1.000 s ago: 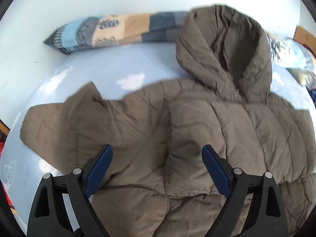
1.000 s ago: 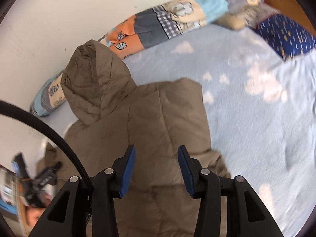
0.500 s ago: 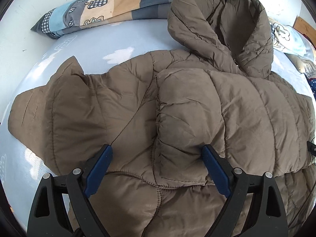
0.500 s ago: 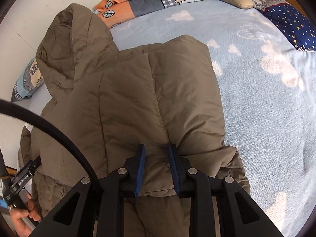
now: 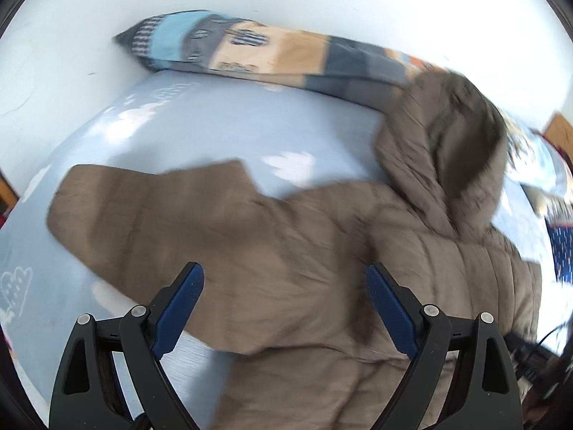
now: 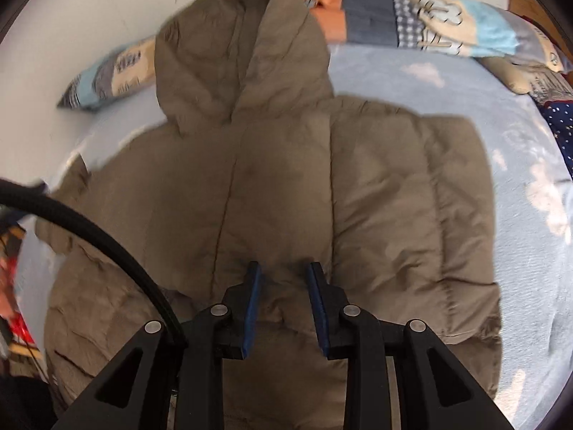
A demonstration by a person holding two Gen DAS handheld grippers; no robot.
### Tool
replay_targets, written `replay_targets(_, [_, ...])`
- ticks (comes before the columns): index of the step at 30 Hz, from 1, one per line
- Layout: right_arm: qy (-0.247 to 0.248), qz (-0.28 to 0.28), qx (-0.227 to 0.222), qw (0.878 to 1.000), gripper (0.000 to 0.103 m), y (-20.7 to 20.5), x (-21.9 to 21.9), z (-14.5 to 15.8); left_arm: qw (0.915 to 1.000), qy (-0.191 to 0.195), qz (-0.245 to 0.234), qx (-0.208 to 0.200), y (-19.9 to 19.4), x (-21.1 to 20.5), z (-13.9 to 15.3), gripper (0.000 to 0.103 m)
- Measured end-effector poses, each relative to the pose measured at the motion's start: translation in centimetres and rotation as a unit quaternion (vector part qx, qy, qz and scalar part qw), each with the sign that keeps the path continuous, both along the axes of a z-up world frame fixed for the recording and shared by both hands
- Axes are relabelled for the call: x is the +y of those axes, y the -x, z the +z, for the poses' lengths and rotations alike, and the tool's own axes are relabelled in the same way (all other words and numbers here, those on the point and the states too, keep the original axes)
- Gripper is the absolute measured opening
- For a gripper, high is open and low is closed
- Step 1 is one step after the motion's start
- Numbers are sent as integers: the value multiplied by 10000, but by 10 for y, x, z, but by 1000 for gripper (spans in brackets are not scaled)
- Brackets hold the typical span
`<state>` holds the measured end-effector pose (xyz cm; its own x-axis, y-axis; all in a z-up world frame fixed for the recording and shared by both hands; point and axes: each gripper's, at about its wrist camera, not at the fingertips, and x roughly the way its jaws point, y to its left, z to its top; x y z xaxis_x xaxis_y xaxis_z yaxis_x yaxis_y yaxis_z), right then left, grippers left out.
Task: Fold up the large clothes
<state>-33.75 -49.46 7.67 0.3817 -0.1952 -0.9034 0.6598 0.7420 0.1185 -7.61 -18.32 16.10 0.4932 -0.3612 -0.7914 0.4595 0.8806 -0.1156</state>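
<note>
A brown quilted hooded jacket [image 6: 286, 186] lies flat on a light blue bed, hood [image 6: 243, 53] toward the wall. In the right wrist view its right sleeve [image 6: 412, 197] is folded in over the body. In the left wrist view the left sleeve [image 5: 150, 222] lies spread out to the left. My left gripper [image 5: 284, 279] is wide open above the sleeve and shoulder, holding nothing. My right gripper [image 6: 283, 268] hovers over the middle of the jacket with its jaws a narrow gap apart and nothing clamped between them.
A long patchwork pillow [image 5: 272, 53] lies along the wall behind the hood, also in the right wrist view [image 6: 429, 21]. More pillows sit at the far right [image 6: 558, 114]. The blue cloud-print sheet [image 6: 530, 251] shows right of the jacket. A black cable [image 6: 89, 229] crosses at left.
The right gripper has opened slightly from its near-shut pinch and shifted toward the jacket's middle. The left gripper has pulled back and swung left, still open; its view is blurred.
</note>
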Motion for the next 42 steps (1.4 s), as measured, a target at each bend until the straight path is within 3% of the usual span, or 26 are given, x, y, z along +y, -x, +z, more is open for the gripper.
replay_targets(3, [121, 12, 51, 9999, 29, -1, 5, 5, 9987, 163, 483, 15, -29, 38, 5, 92])
replay_targets(6, [74, 20, -253, 9997, 30, 2, 11, 18, 9944, 174, 1044, 58, -59, 82, -2, 92])
replay_targets(11, [238, 102, -431, 9987, 32, 4, 23, 31, 9756, 584, 2049, 526, -110, 166, -23, 92])
replay_targets(16, [376, 263, -455, 9979, 32, -3, 32, 34, 9457, 1189, 2860, 981, -151, 247, -55, 91])
replay_targets(22, [398, 289, -531, 9974, 32, -7, 31, 32, 8791, 2797, 3456, 1716, -176, 307, -107, 76])
replay_targets(25, [359, 263, -481, 9979, 32, -7, 27, 28, 8597, 3167, 3605, 1752, -182, 314, -120, 73])
replay_targets(28, [272, 223, -504, 9981, 32, -6, 24, 26, 8540, 3396, 3599, 1606, -188, 315, -125, 68])
replay_targets(31, [232, 207, -532, 9981, 32, -6, 23, 26, 8539, 3473, 3548, 1561, -195, 314, -132, 62])
replay_targets(36, [158, 227, -533, 9982, 32, -4, 21, 23, 8588, 3407, 3543, 1441, -209, 310, -141, 62])
replay_targets(39, [137, 245, -543, 9981, 32, -5, 20, 22, 8662, 3240, 3577, 1296, -208, 304, -137, 60])
replay_targets(41, [161, 241, -526, 9982, 32, -6, 20, 21, 8686, 3188, 3595, 1207, -208, 299, -133, 28])
replay_targets(42, [158, 233, -522, 9982, 32, -6, 20, 20, 8682, 3277, 3535, 1178, -209, 297, -132, 24])
